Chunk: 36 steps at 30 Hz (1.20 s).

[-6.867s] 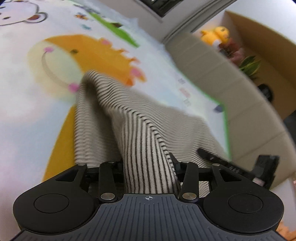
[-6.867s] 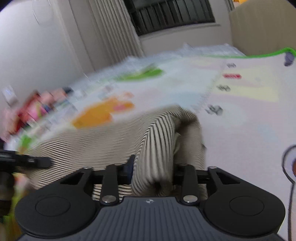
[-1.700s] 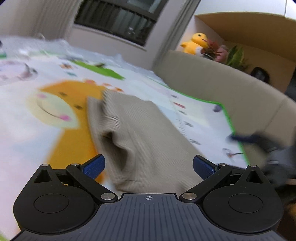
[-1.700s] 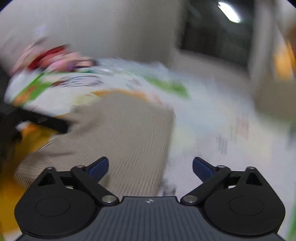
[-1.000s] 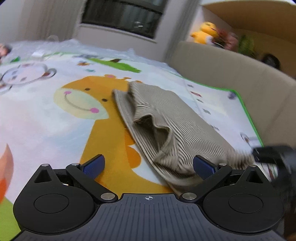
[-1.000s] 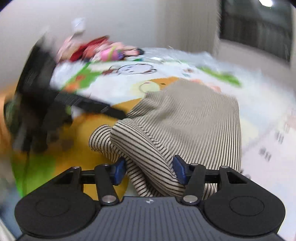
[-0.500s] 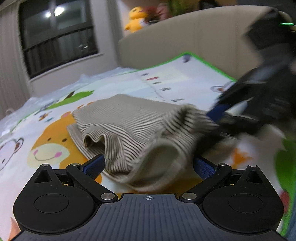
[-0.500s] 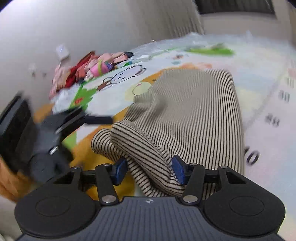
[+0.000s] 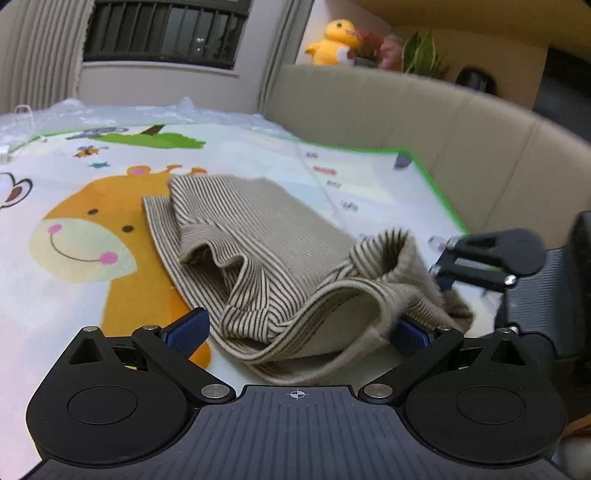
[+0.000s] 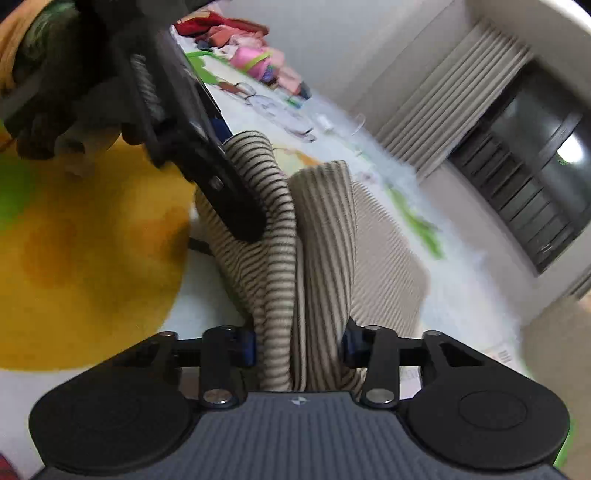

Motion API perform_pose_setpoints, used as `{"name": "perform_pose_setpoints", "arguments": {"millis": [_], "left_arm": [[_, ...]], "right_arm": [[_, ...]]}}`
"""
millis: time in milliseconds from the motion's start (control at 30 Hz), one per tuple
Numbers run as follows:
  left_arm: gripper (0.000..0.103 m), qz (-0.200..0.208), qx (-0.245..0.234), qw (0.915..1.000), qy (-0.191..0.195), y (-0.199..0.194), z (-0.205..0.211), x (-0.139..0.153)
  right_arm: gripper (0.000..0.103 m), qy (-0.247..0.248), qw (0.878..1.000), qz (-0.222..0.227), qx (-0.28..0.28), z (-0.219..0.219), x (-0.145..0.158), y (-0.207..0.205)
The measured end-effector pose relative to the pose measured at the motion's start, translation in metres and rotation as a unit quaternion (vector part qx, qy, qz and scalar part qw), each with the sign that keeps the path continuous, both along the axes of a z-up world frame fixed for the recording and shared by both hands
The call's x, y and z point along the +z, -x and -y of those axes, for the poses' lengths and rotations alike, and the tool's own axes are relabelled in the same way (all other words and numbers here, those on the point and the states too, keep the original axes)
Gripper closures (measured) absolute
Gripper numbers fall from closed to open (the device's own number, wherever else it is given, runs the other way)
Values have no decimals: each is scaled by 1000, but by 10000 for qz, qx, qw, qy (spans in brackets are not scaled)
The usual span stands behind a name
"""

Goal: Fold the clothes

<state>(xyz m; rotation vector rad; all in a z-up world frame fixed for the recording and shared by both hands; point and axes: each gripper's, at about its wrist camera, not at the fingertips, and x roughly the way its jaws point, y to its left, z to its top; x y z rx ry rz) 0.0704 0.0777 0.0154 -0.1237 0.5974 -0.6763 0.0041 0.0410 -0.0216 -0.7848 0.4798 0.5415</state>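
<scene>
A beige garment with thin dark stripes (image 9: 258, 229) lies partly folded on the giraffe play mat (image 9: 74, 258). My left gripper (image 9: 299, 332) is open, its blue pads wide apart on either side of the garment's near edge, which curls up loosely between them. My right gripper (image 10: 298, 345) is shut on a bunched fold of the striped garment (image 10: 317, 258) and holds it raised. In the left wrist view the right gripper (image 9: 439, 273) pinches the cloth at the right. In the right wrist view the left gripper (image 10: 221, 184) sits against the cloth at upper left.
A beige padded sofa wall (image 9: 406, 122) borders the mat's green edge. A yellow duck toy (image 9: 330, 38) and a plant (image 9: 421, 55) sit on the ledge behind. A pile of colourful clothes (image 10: 243, 48) lies at the mat's far side. A dark window (image 9: 162, 33) is behind.
My right gripper, shut on the striped fold, has lifted and turned with it. My left gripper stayed open and has come close to the garment's near edge beside the right gripper.
</scene>
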Motion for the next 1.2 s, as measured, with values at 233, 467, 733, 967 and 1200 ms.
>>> {"name": "perform_pose_setpoints", "arguments": {"millis": [233,467,733,967,1200], "left_arm": [[0,-33,574,9975,417,-51,-28,16],[0,-625,-27,9979,-185,-91,2,-35],[0,-684,-306,9971,90,-93,-14,-42],[0,-517,72,9981,341,-72,-58,-10],[0,23,-119,9970,770,-63,-53,30]], "right_arm": [[78,193,9959,-856,238,-4,37,17],[78,251,9924,-1152,354,4,106,22],[76,-238,9916,-1255,196,6,123,-98],[60,-183,9861,-1642,-200,5,51,-174],[40,-738,9862,-1379,-540,21,63,-172]]}}
